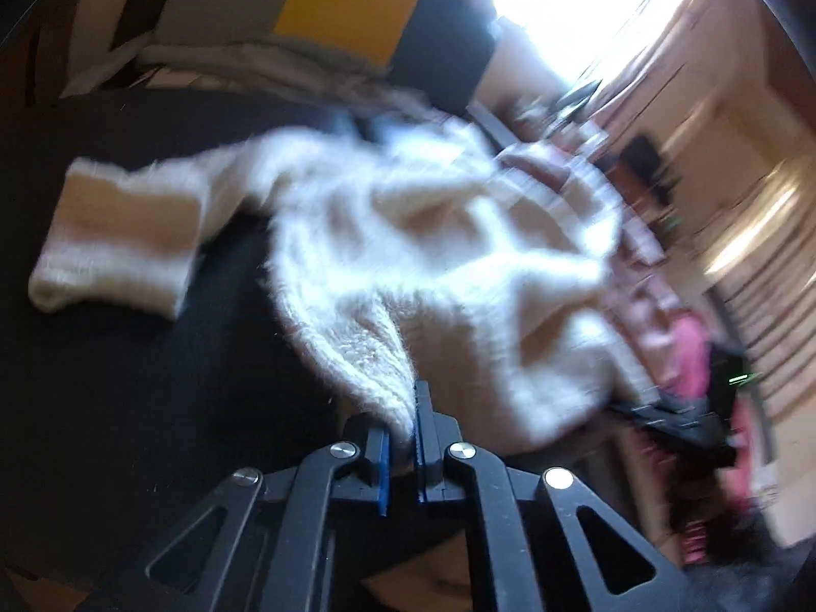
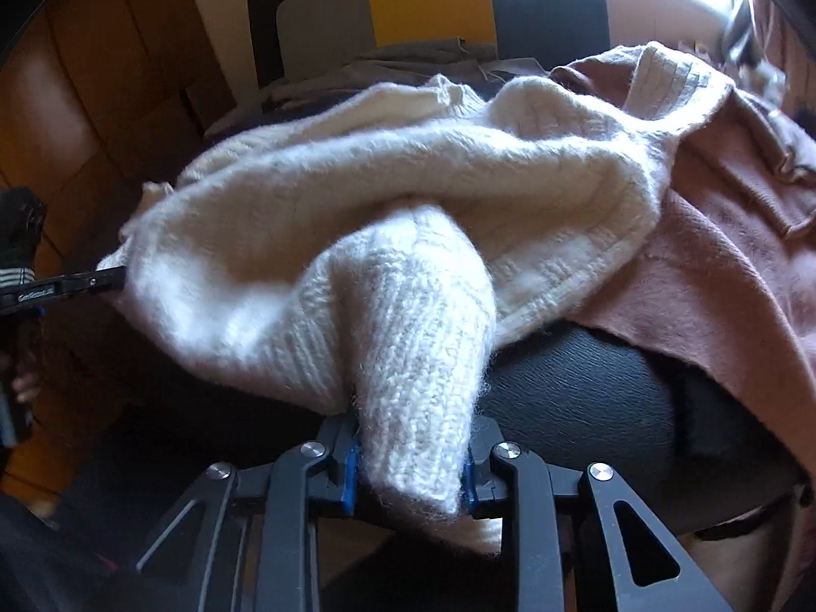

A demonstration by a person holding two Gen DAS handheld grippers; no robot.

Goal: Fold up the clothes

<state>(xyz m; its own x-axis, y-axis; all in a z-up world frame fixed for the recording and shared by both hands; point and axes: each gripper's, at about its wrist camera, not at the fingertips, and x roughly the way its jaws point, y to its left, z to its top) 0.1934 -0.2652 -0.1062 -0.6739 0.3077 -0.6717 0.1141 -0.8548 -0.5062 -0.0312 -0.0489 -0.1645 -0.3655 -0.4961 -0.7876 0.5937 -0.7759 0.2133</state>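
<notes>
White sweater (image 2: 387,214) — pinched by both grippers' jaws

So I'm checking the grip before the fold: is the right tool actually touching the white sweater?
Touching. The right wrist view shows the white sweater bunched between the right tool, pressed against both blue pads.

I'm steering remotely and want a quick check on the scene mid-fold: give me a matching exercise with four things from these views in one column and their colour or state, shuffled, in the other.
Things:
1. white knit sweater
2. pink garment
3. left gripper
4. sweater cuff

Colour or state:
A. lies partly under the white knit, at its right in the right wrist view
B. white and tan stripes, flat on the dark surface
C. pinched by both grippers
D. shut on a thin fold of knit

Pairs: 1-C, 2-A, 3-D, 4-B. The right gripper clamps a thicker bunch of the same sweater.
</notes>
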